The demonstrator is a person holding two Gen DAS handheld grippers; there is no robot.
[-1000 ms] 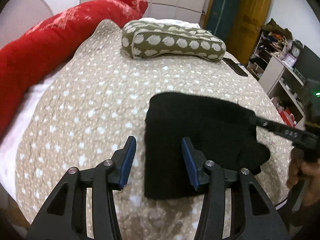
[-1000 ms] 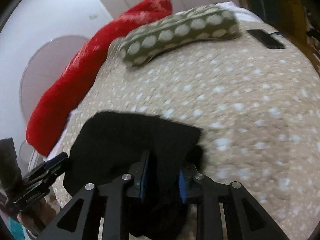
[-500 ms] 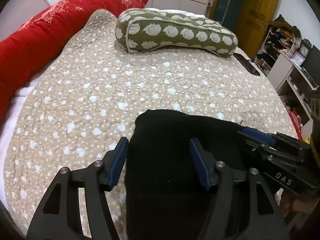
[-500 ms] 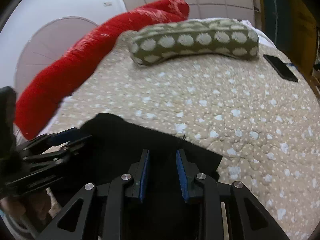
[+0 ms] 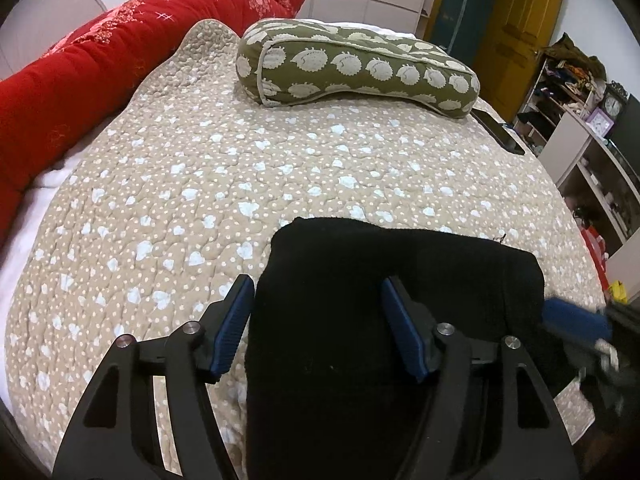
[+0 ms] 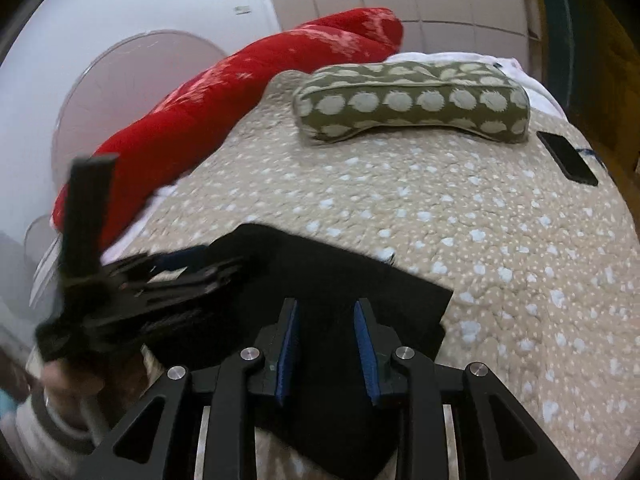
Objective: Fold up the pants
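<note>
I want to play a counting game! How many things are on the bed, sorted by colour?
Black: 2, the folded pants and a phone
Red: 1, the long blanket roll
Green with pale spots: 1, the pillow
Total: 4 things on the beige quilt

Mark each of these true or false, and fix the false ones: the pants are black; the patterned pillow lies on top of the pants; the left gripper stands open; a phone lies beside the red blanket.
1. True: the pants are black.
2. False: the green pillow lies apart, further up the bed.
3. True: the left gripper stands open, its jaws just widened, pants between.
4. False: the phone lies near the pillow's far end, away from the red blanket.
</note>
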